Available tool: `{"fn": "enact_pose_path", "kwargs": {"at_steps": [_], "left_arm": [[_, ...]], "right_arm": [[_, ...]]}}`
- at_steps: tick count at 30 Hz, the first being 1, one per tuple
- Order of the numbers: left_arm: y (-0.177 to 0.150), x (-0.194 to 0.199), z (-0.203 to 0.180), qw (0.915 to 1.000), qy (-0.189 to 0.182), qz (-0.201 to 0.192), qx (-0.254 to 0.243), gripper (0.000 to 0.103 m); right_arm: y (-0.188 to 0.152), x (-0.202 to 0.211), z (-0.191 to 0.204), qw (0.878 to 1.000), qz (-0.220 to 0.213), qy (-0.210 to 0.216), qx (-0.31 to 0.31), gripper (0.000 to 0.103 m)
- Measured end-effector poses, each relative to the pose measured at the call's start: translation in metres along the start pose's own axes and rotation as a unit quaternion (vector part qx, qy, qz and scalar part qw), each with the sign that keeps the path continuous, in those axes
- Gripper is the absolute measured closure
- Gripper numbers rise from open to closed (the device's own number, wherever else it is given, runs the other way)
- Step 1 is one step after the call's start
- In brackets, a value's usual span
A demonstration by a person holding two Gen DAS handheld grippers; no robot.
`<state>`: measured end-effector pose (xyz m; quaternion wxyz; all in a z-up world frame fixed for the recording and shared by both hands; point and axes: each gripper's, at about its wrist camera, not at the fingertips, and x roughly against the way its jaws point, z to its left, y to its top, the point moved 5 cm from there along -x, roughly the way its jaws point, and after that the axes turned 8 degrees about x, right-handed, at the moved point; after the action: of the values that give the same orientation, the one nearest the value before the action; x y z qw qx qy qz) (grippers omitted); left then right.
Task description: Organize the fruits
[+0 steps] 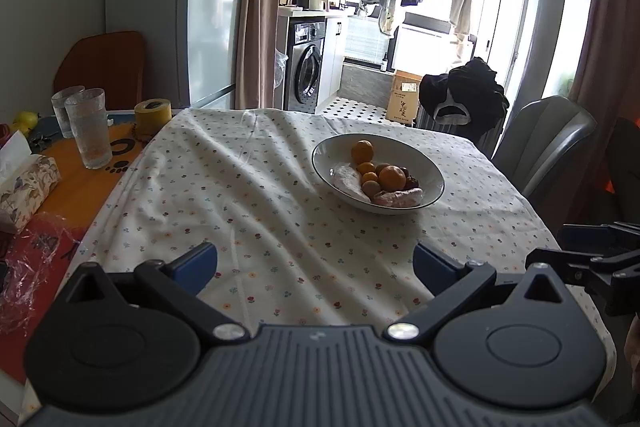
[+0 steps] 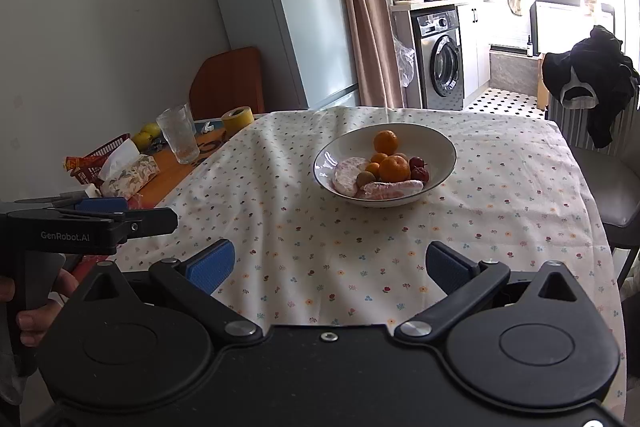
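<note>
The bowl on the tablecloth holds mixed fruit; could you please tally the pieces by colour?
orange fruits: 4
brown fruits: 2
dark red fruits: 2
pink-white wrapped pieces: 2
Total: 10 showing in the bowl; any others are hidden.

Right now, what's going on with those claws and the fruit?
Left gripper open, empty. Right gripper open, empty. Fruit piled in white bowl on tablecloth. Path clear.

wrist views side by side, sharing bowl (image 1: 432, 175)
</note>
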<state>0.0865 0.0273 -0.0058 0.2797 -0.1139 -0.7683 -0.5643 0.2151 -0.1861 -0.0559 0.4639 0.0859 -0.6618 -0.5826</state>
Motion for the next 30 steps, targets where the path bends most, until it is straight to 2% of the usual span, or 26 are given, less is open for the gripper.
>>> {"fn": "enact_pose_path", "kwargs": {"at_steps": [30], "left_arm": [[0.0033,0.0045,-0.0017,0.9999,-0.004,-0.01,-0.001,0.0]], "right_arm": [[0.002,-0.0008,0.0011,1.0,0.002,0.0,0.001,0.0]]}}
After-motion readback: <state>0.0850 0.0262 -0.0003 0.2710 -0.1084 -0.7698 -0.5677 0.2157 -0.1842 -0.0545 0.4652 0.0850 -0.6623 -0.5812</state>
